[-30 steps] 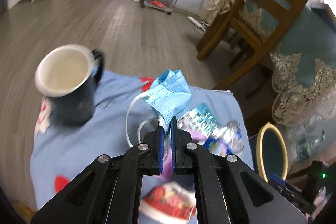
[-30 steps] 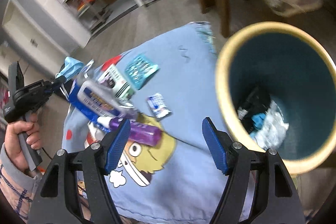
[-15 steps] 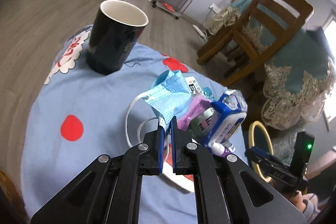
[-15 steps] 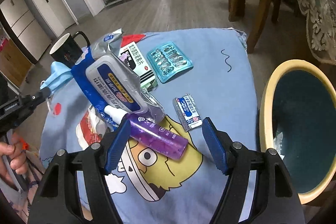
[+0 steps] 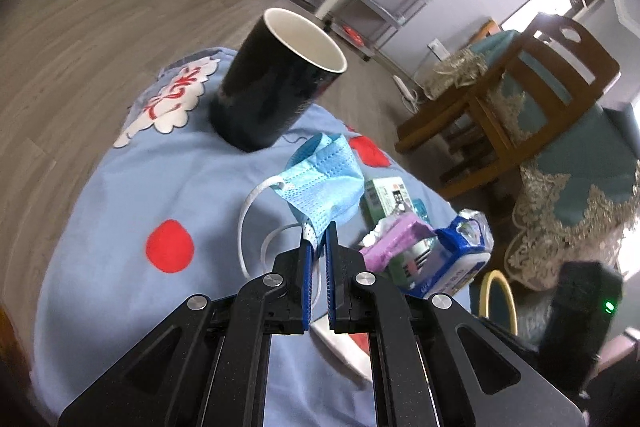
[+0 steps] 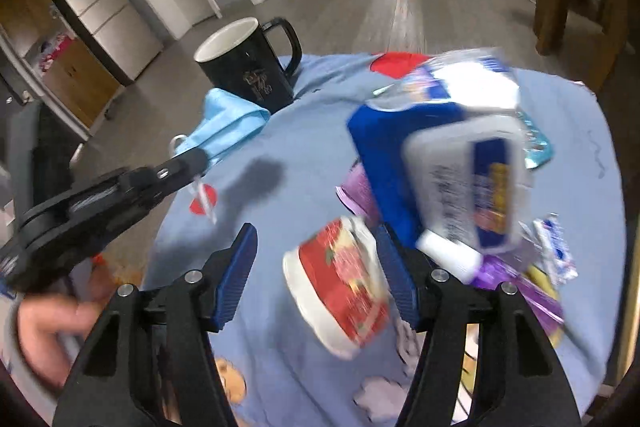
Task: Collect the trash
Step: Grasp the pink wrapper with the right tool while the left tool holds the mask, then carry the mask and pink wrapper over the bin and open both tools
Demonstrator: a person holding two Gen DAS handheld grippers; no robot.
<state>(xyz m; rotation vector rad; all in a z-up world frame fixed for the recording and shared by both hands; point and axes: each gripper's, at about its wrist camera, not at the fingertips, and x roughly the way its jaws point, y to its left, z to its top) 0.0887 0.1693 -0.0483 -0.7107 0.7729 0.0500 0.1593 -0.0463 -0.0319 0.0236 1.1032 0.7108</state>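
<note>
Two tools work over a desk [image 5: 120, 187] draped in blue cartoon cloth: the left tool [image 5: 318, 247] pinches a crumpled blue face mask [image 5: 324, 179] between nearly closed jaws, lifted just beside a black mug [image 5: 276, 91]. The right tool [image 6: 316, 267] hangs wide apart, gripping nothing, above a red-and-white wrapper [image 6: 344, 287] beside a blue wipes pack [image 6: 452, 163] and other litter.

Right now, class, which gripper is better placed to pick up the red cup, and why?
Right. The right gripper is open, and the red cup lies tipped between its fingers. The left gripper is shut on the mask, so it isn't free.
</note>
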